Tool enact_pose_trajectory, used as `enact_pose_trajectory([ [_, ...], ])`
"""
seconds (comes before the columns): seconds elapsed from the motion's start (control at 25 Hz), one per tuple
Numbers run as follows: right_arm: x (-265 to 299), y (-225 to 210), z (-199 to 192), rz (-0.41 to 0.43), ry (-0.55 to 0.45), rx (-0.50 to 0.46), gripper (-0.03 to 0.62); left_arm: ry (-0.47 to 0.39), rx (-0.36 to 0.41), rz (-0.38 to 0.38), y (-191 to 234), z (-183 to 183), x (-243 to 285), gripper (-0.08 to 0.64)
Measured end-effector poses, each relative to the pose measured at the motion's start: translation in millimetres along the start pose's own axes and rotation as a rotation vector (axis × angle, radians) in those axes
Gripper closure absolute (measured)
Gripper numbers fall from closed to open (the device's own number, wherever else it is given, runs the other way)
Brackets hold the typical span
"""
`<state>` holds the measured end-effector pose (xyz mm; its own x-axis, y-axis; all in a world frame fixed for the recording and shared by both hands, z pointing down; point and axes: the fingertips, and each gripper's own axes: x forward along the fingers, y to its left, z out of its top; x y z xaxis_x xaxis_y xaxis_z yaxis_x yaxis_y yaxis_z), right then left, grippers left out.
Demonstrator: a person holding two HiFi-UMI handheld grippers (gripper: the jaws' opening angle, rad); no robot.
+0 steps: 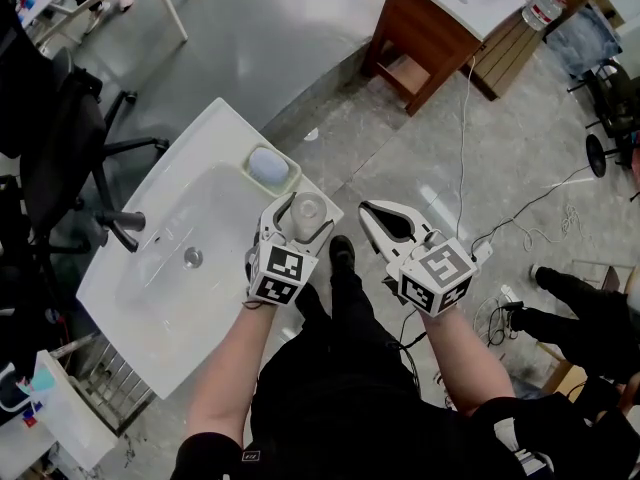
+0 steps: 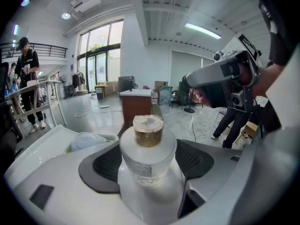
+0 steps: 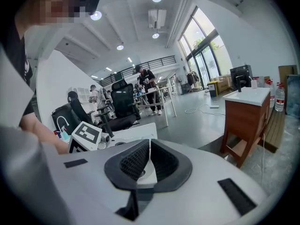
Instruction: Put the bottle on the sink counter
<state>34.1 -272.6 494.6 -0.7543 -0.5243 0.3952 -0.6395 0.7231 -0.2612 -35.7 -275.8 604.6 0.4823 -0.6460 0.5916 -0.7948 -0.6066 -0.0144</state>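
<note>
Your left gripper (image 1: 302,218) pinches small clear bottle (image 2: 147,150), upright, cap up, likely for clean set-down. Bottle hangs over white sink counter (image 1: 200,133) corner, beside soap dish (image 1: 271,169). Your right gripper (image 3: 149,161) is pressed together, empty, held aside.

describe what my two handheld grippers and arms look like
Both the left gripper and right gripper are white plastic shells with tapering fingers lined in black textured padding. Each carries a cube of black-and-white square markers. The forearms are bare below short black sleeves.

Open workshop hall: office chairs (image 1: 70,138), freestanding sink units (image 1: 190,153), concrete floor (image 1: 260,38).
</note>
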Motion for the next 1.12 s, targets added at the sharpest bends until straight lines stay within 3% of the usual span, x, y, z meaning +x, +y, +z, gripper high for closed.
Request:
enact_pose_trajectory([
  [0.48, -29, 52, 33, -0.028, -0.037, -0.037, 0.577, -0.08, -0.044, 0.044, 13, 15, -74, 0.21],
  [0.92, -62, 93, 77, -0.053, -0.127, -0.102, 0.577, -0.28, -0.138, 0.051, 37, 75, -174, 0.221],
  [0.96, -65, 93, 81, -0.046, -0.143, -0.109, 0.577, -0.3, -0.136, 0.057, 40, 83, -182, 0.257],
  [1.04, -71, 92, 88, -0.033, -0.164, -0.125, 0.577, -0.342, -0.118, 0.079, 41, 99, -199, 0.42],
  [1.12, -78, 88, 94, -0.023, -0.174, -0.136, 0.578, -0.373, -0.094, 0.101, 39, 112, -214, 0.453],
])
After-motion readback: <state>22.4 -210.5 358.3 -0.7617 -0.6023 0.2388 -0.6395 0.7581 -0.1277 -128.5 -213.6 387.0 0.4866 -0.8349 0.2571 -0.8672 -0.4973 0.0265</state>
